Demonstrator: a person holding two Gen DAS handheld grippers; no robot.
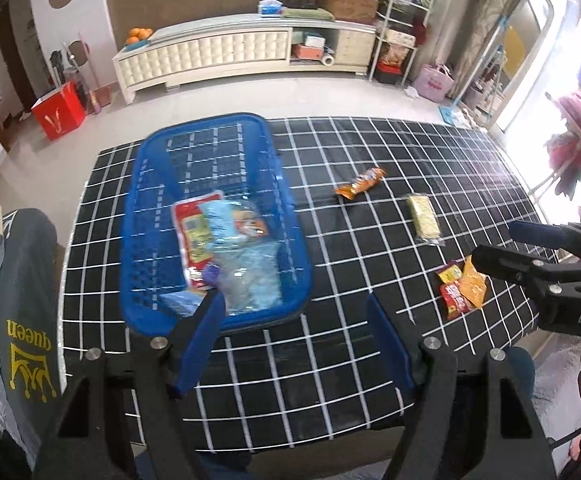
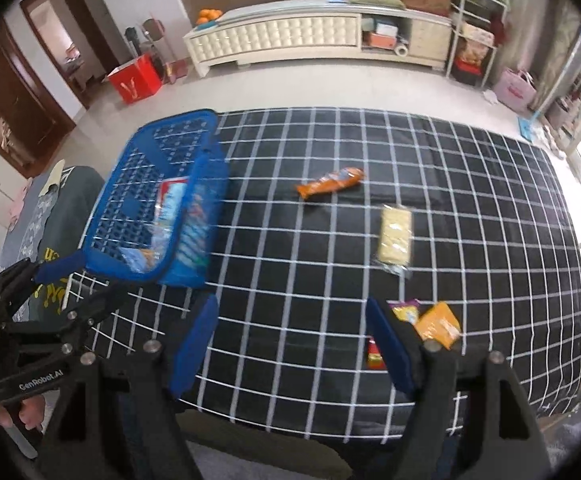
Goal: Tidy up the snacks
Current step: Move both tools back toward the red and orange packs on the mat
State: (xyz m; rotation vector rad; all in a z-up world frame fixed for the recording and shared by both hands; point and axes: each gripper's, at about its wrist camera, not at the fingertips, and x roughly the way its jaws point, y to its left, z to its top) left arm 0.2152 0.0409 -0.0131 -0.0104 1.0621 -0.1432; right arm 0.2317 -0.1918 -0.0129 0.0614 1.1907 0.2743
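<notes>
Basket [image 1: 138, 216], blue, is seen at the tabletop's [image 1: 330, 360] left end, several packets [image 1: 226, 248] already inside. Four snacks remain loose on the tabletop: orange wrapper [image 1: 360, 182], cracker pack [image 1: 424, 218], and red-yellow packet [image 1: 454, 290] touching orange pouch [image 1: 475, 285] at the right. Left tool [image 1: 294, 340] is held well open, empty, at the basket's near rim; right tool [image 2: 292, 342] is likewise wide open, nothing gripped. Step judged: between placements; next, a loose snack must be straddled and gripped. Basket contents are shown best by the left view; the near pair, half hidden behind a pad, by the right.
</notes>
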